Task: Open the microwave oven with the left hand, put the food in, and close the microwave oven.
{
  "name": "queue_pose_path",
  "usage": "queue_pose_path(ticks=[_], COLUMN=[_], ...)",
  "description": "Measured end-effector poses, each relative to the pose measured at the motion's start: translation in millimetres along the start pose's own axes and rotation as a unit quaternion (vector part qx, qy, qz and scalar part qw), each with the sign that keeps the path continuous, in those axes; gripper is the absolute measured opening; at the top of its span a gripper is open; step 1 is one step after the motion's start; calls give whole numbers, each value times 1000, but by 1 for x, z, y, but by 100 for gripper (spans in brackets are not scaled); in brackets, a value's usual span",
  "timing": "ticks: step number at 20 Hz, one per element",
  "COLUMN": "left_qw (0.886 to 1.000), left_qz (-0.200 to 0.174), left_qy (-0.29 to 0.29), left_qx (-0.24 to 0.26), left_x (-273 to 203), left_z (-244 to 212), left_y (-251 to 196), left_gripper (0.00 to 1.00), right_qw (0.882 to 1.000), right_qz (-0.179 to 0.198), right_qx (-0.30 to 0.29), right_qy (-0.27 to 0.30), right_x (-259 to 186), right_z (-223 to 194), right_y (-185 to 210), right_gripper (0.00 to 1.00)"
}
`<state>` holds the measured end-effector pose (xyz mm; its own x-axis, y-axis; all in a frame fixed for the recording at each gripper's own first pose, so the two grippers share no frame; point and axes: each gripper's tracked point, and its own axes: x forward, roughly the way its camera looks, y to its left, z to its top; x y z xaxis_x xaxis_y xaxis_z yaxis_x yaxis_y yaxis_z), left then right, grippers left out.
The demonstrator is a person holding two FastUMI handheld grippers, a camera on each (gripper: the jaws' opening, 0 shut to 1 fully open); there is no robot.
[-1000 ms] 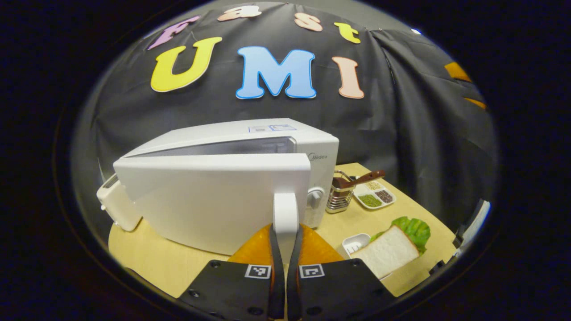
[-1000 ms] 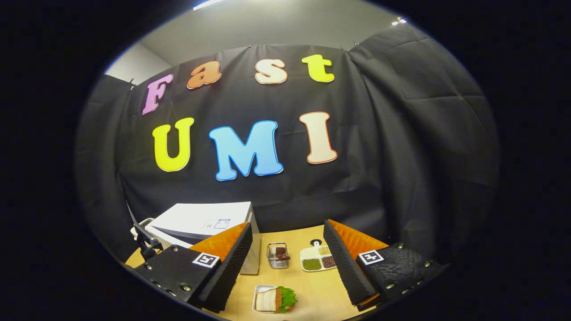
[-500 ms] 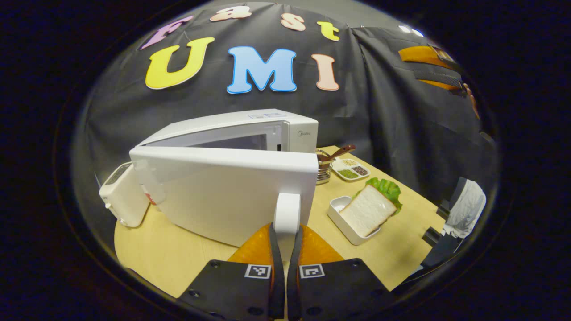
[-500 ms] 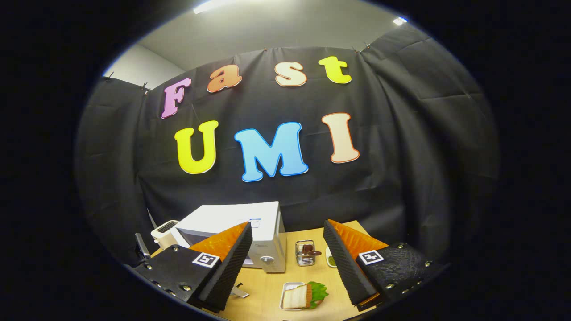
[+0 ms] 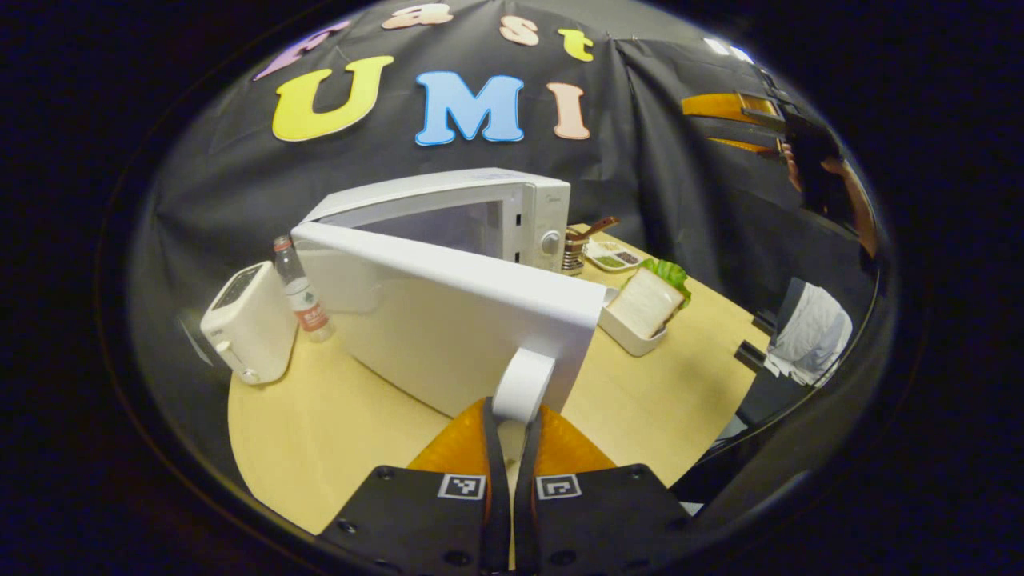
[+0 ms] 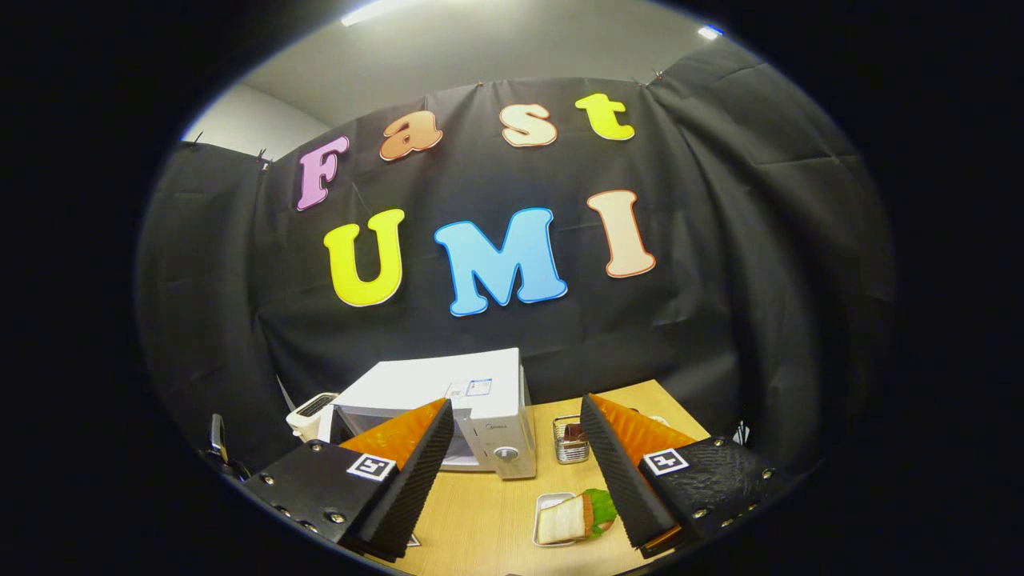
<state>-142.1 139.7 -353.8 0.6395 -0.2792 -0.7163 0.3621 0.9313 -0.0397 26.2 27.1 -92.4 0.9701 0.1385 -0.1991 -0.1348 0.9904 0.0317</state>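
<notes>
Both fingers of the left claw (image 5: pixel 512 436) pinch the open microwave door's handle (image 5: pixel 524 384); right claw (image 6: pixel 516 472) gapes empty.

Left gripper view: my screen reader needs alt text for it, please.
The left gripper is shut on the white handle of the microwave door, which stands swung open. Behind sit the microwave, a toaster and a sandwich tray on the table.

Black cloth wall (image 6: pixel 720 264) well ahead of the jaws, draped in folds. Grey ceiling (image 6: pixel 496 44) above, with 2 lights (image 6: pixel 376 11). Pale wood table (image 5: pixel 320 432) just beyond and beneath the jaws.
</notes>
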Motion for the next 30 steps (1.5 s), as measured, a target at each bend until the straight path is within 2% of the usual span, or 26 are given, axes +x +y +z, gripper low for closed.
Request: queue_pose_path(ticks=[6,10,15,18,20,25,28,30], left_qw=[1000,999,998,997,996,994,994,993], left_qz=[25,33,50,67,81,97,102,111], left_qy=[1,7,7,7,5,-4,-13,-18], left_qx=[-4,-8,-23,-28,-33,-46,-47,-42], left_x=[-40,-61,-81,-91,-96,-105,-106,-106], left_z=[-30,-44,-58,-63,-68,-75,-77,-76], left_y=[42,69,100,117,127,144,148,151], left_gripper=[9,9,9,8,8,8,8,10], right_qw=[999,998,998,996,994,987,977,966], right_qz=[10,8,1,12,15,19,31,20], right_qx=[19,48,31,21,38,49,53,51], right_qy=[43,46,61,88,105,151,205,253], right_x=[12,25,36,44,49,59,59,51], right_z=[-25,-11,-18,-40,-56,-97,-141,-177], right_y=[1,-8,-18,-18,-24,-54,-72,-91], right_gripper=[97,96,96,97,97,97,96,97])
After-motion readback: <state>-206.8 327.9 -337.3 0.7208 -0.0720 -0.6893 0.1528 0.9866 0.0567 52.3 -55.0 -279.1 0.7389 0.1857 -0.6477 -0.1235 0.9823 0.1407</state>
